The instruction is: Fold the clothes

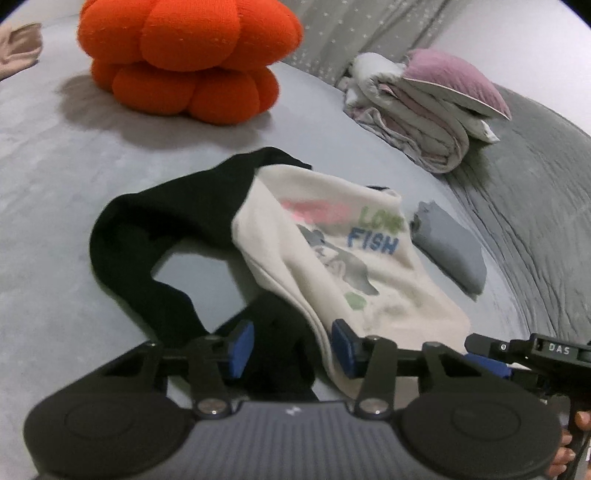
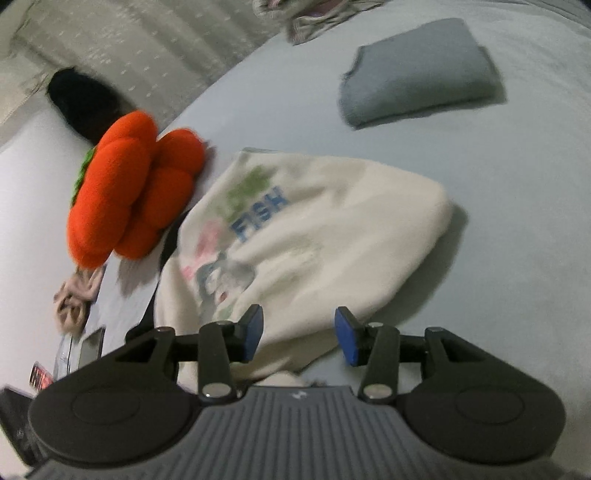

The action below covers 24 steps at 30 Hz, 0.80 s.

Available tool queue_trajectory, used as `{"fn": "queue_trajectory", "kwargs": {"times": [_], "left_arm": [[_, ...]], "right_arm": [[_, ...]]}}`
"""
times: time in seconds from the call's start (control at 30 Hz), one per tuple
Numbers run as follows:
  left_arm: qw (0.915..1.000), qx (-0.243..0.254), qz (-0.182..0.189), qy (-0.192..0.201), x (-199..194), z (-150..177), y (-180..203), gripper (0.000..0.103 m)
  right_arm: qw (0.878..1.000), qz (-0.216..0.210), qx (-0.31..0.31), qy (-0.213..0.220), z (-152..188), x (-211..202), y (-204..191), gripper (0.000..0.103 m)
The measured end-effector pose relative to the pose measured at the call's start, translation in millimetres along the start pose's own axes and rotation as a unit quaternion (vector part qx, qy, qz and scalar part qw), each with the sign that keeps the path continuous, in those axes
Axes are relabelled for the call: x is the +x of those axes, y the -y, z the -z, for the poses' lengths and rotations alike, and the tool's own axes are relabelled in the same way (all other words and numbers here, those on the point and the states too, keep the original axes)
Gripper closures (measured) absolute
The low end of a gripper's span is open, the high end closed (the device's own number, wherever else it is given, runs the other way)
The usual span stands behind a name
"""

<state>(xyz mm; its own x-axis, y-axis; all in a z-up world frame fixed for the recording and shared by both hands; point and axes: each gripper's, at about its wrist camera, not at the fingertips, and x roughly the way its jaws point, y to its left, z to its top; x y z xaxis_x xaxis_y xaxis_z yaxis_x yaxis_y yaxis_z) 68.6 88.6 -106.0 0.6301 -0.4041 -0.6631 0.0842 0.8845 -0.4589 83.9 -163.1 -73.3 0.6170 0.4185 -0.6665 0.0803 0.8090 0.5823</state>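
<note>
Left wrist view: the left gripper (image 1: pixel 292 345) stands part-open, pads clear, over the black sleeve (image 1: pixel 147 229) of the cream sweatshirt (image 1: pixel 332 258) lying on the grey bed (image 1: pixel 55 221). Right wrist view: the right gripper (image 2: pixel 299 338) stands part-open over the sweatshirt's near edge, gripping nothing; a folded grey garment (image 2: pixel 421 74) lies well apart.

I see a wide bed (image 1: pixel 55 206) covered by a smooth pale grey sheet under even indoor light. Behind it hangs a grey star-dotted curtain (image 1: pixel 354 33), a darker grey blanket (image 1: pixel 535 192) lies rumpled along its right edge.
</note>
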Motion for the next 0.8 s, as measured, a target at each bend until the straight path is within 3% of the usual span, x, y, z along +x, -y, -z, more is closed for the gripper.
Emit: {"fn": "queue_trajectory", "kwargs": {"times": [0.27, 0.47, 0.6, 0.7, 0.8], "left_arm": [[0.9976, -0.045, 0.051, -0.016, 4.1, 1.8, -7.2, 0.063], [0.9957, -0.070, 0.055, -0.026, 7.8, 4.2, -12.8, 0.063], [0.9961, -0.075, 0.046, -0.007, 2.2, 1.4, -16.4, 0.063], [0.9954, -0.086, 0.042, 0.005, -2.6, -2.4, -22.8, 0.063], [0.9943, -0.096, 0.045, 0.011, -6.9, -6.6, -29.1, 0.061]], "right_arm": [[0.988, -0.041, -0.143, -0.045, 23.5, 6.0, -43.7, 0.055], [0.966, 0.021, -0.246, -0.075, 49.5, 34.0, -64.4, 0.055], [0.953, 0.059, -0.283, -0.085, 59.6, 52.0, -66.8, 0.057], [0.953, 0.061, -0.289, -0.072, 58.6, 50.5, -65.5, 0.093], [0.961, 0.035, -0.272, -0.041, 50.8, 38.7, -65.7, 0.101]]}}
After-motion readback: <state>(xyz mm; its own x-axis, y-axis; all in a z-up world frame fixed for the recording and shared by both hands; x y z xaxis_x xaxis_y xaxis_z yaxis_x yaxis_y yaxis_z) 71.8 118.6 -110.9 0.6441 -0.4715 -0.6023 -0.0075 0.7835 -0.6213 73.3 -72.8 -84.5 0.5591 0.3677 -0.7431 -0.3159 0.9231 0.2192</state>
